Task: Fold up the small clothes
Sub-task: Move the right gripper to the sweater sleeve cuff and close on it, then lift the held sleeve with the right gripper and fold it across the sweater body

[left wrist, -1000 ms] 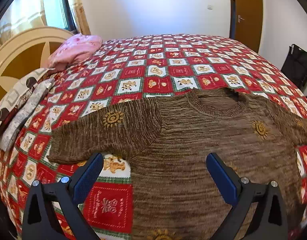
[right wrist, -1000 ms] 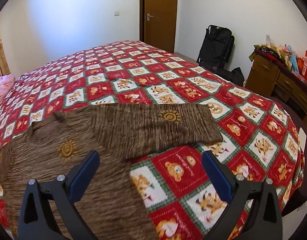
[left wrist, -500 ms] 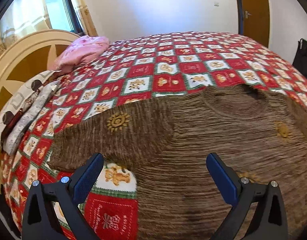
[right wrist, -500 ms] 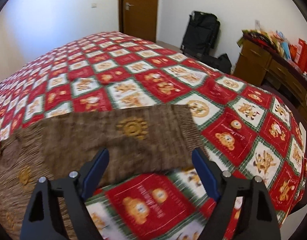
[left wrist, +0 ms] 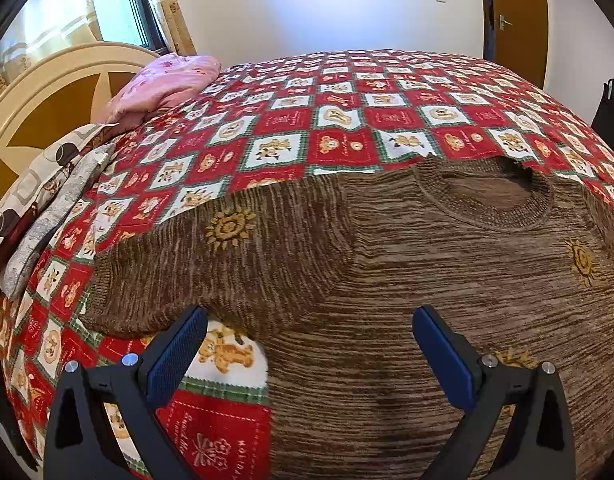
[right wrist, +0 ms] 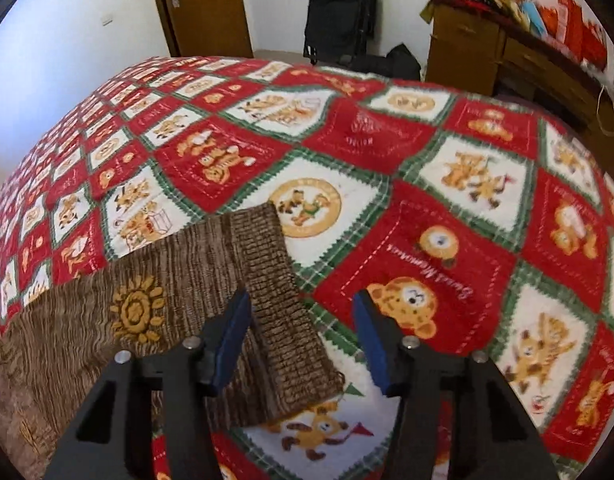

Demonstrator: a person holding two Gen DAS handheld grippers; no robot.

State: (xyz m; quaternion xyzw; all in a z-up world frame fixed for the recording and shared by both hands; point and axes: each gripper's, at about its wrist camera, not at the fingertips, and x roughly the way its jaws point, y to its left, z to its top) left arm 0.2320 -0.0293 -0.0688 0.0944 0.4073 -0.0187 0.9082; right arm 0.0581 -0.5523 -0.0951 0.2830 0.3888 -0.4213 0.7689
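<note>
Left wrist view: brown marled knit sweater with gold sun motifs lay flat, front up, on the red, white and green teddy-bear patchwork quilt covering the bed. Round neck opening faced the far side of the bed. 1 sleeve stretched out to the left, cuff near the left bed edge. Left hand-held gripper hung low over the sweater's side, jaws spread wide, nothing between the blue pads; left pad over bare quilt just below the sleeve, right pad over the sweater body. Contact with fabric: cannot tell. Pink bundled cloth sat at the far left corner of the bed, grey-and-white patterned pillows along the cream and tan wooden headboard.

Right wrist view: the other brown sleeve ended in a ribbed cuff lying flat on the quilt. Right hand-held gripper sat right at the cuff, jaws partly apart, not clamped; left blue pad over the sleeve just inside the cuff, right pad over bare quilt beyond the cuff edge, so the cuff lay between the 2 pads. Frame blurred. Black bag stood against the far wall beside the brown door, wooden dresser to the right.
</note>
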